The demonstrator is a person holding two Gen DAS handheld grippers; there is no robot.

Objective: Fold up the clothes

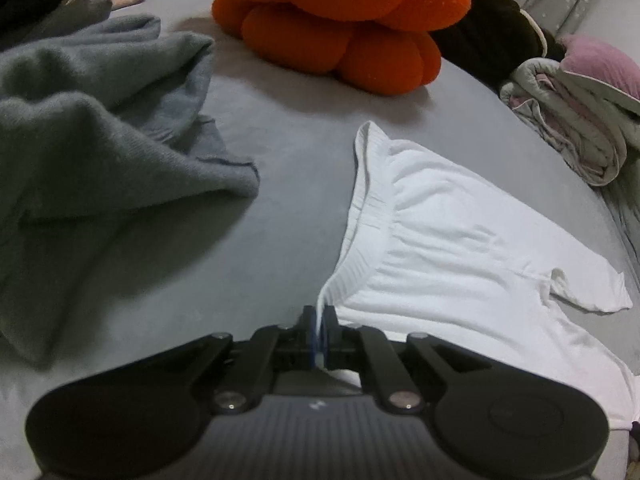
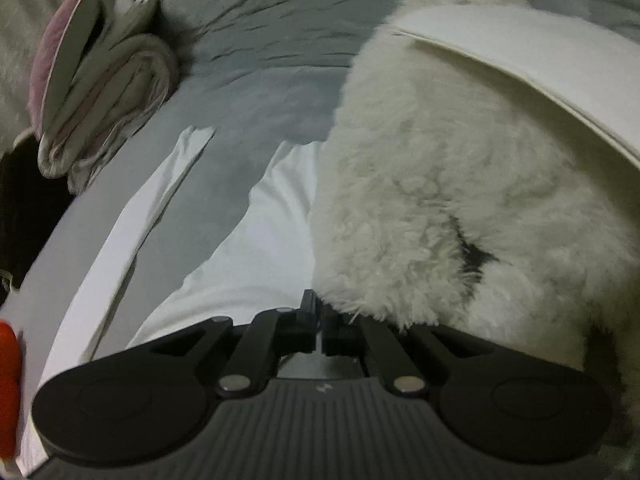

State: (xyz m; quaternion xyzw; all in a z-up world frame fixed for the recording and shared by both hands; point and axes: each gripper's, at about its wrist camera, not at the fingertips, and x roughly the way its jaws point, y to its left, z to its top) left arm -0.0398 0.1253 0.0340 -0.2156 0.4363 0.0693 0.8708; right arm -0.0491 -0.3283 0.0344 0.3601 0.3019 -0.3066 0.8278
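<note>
- White garment (image 1: 460, 232) is laid flat on grey sheet (image 1: 288, 152); used as landmark below.
- Left gripper (image 1: 320, 320) is seen at garment's near-left corner; jaws clenched, w/ thin white edge of garment pinched between the blue pads (image 1: 329, 326).
- Ribbed band of garment is seen running away from that pinch along its left edge.
- Right gripper (image 2: 318, 312) is seen over garment (image 2: 248, 264), at its near edge; jaws drawn nearly together, only a slit left. Cloth between tips can't be made out, so grip can't be confirmed.
- Fluffy cream fleece (image 2: 460, 200) is pressed up just right of right gripper, overlapping garment's right part; touching gripper's right finger (image 2: 334, 320), as far as can be told.
- Grey sweater (image 1: 100, 140) is heaped left of garment, apart from it.
- Orange cushion (image 1: 340, 20) is set beyond garment, well apart.
- Folded quilt (image 1: 580, 120) w/ pink lining is stacked beyond-right of garment.
- Sleeve (image 2: 152, 208) is stretched out from garment toward quilt (image 2: 100, 92).
</note>
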